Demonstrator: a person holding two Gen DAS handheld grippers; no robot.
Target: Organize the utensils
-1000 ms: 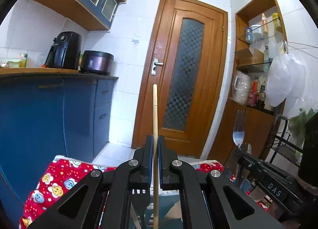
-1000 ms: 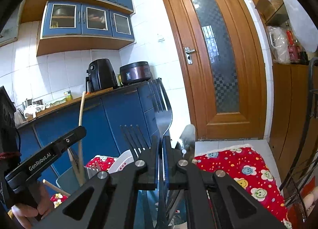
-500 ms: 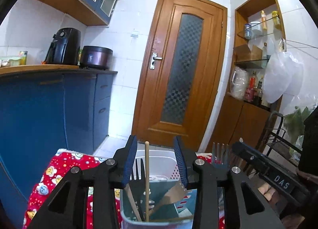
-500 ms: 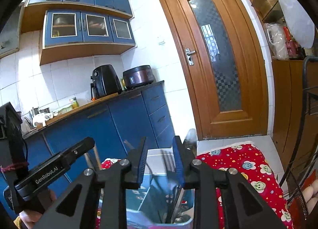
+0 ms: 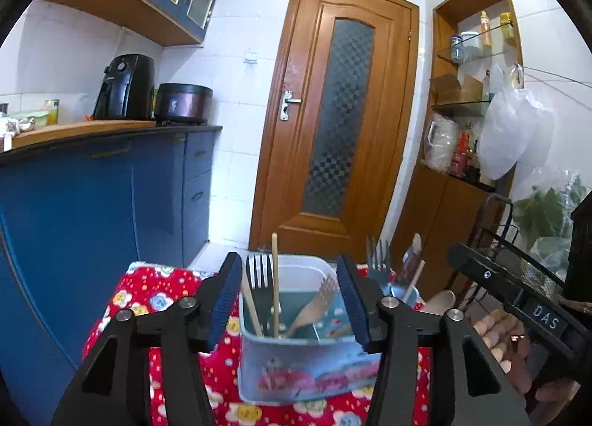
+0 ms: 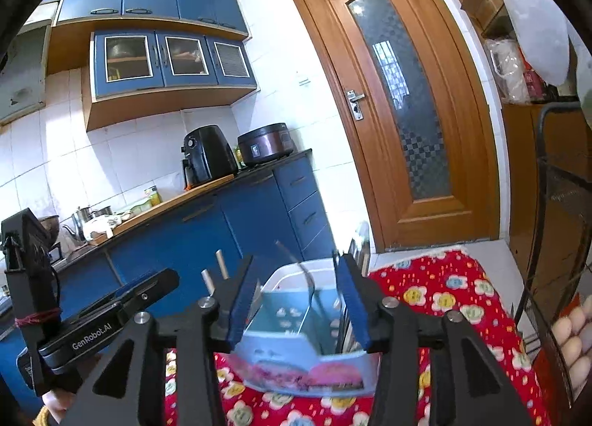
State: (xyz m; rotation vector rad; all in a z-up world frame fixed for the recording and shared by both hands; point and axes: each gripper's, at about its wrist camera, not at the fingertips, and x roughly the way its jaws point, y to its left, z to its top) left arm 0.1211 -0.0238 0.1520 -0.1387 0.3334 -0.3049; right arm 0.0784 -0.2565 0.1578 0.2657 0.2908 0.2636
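Both claws are spread wide with nothing between the blue pads. The left claw sits low in the centre of its frame, framing the pale blue plastic utensil caddy with the pink print on its front, which stands on the red flower-patterned cloth covering the desk.

Standing in the caddy: a long wooden chopstick nearly upright, a black plastic fork just left of it, tines up, and a slotted wooden spatula leaning to the right. Off to the right of the left claw there's a metal fork plus a wooden spoon.

In the right wrist view, the right claw hangs over the same caddy at lower centre. The utensils in there are blurred, so can't tell which is which. The left claw's black body shows at lower left of that frame. Brown wooden door fills the background.
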